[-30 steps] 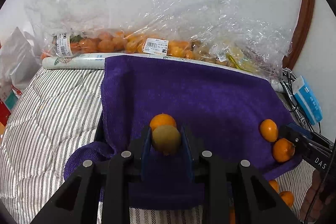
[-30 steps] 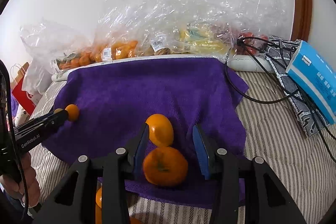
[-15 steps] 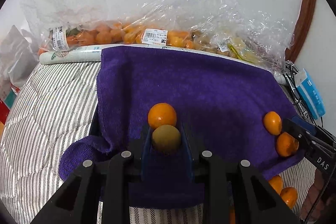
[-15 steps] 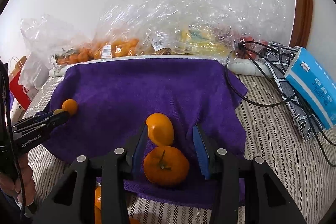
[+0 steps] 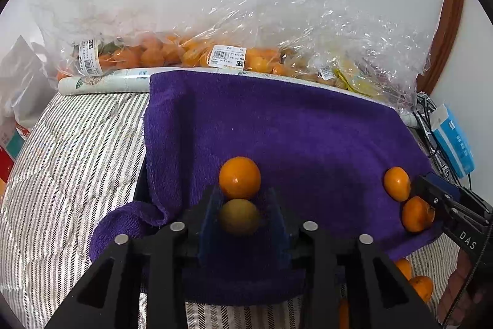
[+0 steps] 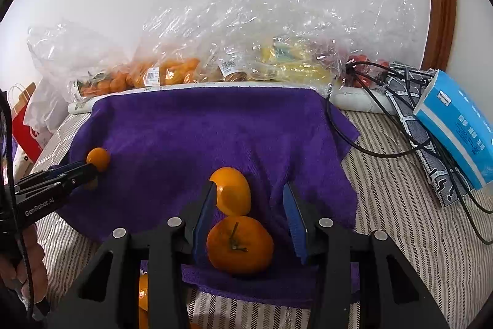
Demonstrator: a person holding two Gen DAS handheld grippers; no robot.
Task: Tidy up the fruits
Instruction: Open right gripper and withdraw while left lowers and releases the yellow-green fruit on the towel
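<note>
A purple towel (image 5: 277,128) lies on a striped bed. In the left wrist view my left gripper (image 5: 240,205) has a greenish-yellow fruit (image 5: 238,219) between its fingers, jaws slightly parted around it. A round orange (image 5: 239,177) sits just beyond it. In the right wrist view my right gripper (image 6: 249,202) is open around a mandarin with a stem (image 6: 239,245) and an oval orange fruit (image 6: 232,190), gripping neither. The left gripper (image 6: 89,171) shows there at the left beside the orange (image 6: 98,158).
Clear plastic bags of oranges (image 5: 172,54) and yellow fruit (image 6: 286,67) line the wall behind the towel (image 6: 215,128). A blue tissue box (image 6: 459,125) and black cables (image 6: 385,113) lie at the right. More oranges (image 5: 419,285) lie off the towel's front edge.
The left gripper has pulled back a little from the round orange and its jaws have eased apart around the greenish fruit. The right gripper stays open over its two fruits.
</note>
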